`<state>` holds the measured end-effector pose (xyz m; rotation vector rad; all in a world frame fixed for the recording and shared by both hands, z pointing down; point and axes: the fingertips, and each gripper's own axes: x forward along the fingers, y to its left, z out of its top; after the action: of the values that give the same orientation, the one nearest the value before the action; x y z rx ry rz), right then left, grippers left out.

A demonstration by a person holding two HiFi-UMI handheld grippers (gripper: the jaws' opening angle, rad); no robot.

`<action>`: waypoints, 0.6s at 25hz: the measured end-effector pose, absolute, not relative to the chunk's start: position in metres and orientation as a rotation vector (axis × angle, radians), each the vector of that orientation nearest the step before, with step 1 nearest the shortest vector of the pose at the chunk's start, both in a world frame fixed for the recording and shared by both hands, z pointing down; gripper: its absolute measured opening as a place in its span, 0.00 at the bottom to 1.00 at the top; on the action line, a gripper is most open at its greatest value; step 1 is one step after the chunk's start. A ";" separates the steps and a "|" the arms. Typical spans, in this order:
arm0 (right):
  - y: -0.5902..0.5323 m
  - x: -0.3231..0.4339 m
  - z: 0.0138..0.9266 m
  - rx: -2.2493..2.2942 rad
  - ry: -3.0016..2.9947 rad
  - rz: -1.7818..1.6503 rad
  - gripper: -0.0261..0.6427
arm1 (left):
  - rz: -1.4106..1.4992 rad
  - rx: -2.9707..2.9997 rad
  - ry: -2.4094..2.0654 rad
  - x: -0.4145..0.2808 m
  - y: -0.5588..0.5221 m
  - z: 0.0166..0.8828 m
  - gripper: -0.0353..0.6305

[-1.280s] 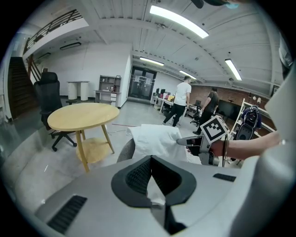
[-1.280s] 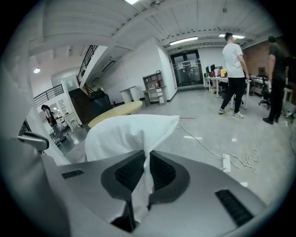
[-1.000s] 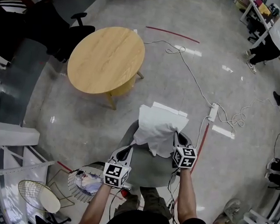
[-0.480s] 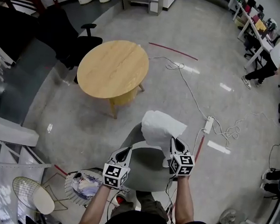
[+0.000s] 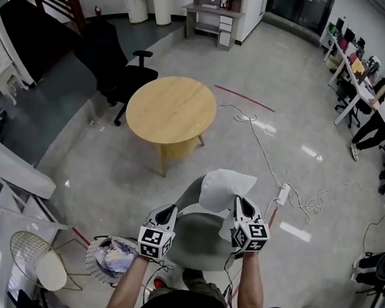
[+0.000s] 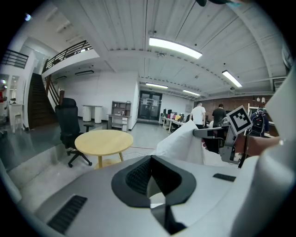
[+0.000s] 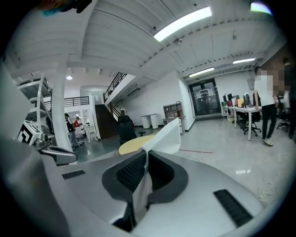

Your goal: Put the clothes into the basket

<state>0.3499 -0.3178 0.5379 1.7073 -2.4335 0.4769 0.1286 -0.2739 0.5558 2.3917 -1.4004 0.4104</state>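
A white cloth (image 5: 224, 186) hangs bunched above a grey seat (image 5: 198, 237), and my right gripper (image 5: 239, 202) is shut on its lower edge. In the right gripper view the cloth (image 7: 167, 135) runs up between the closed pads of that gripper (image 7: 146, 156). My left gripper (image 5: 166, 211) is held to the left of the cloth, shut and empty; in its own view its jaw tips (image 6: 150, 159) meet, with the cloth (image 6: 182, 141) off to the right. The round basket (image 5: 92, 251), with some clothes in it, stands on the floor at lower left.
A round wooden table (image 5: 171, 109) stands ahead, with a black office chair (image 5: 116, 66) behind it. A power strip and cables (image 5: 282, 193) lie on the floor to the right. A wire chair (image 5: 35, 264) is at lower left; a person (image 5: 380, 115) stands far right.
Both grippers have risen. The white cloth has come up off the grey seat with the right gripper and now hangs more bunched. The head view has tilted further up the room.
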 end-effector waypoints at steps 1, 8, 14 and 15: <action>-0.314 0.344 0.530 1.697 -2.447 0.457 0.09 | 0.403 2.392 -1.412 0.123 -0.270 0.552 0.06; -0.277 0.294 0.491 1.606 -2.545 0.370 0.09 | 0.354 2.373 -1.496 0.084 -0.235 0.529 0.06; -0.249 0.243 0.477 1.495 -2.628 0.352 0.09 | 0.311 2.335 -1.588 0.047 -0.201 0.517 0.06; -0.245 0.233 0.476 1.470 -2.642 0.348 0.09 | 0.302 2.325 -1.606 0.039 -0.195 0.514 0.06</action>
<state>0.2329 -0.2447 0.4755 1.4704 -2.6415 0.3483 0.0390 -0.1947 0.5143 2.3252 -1.6060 0.3019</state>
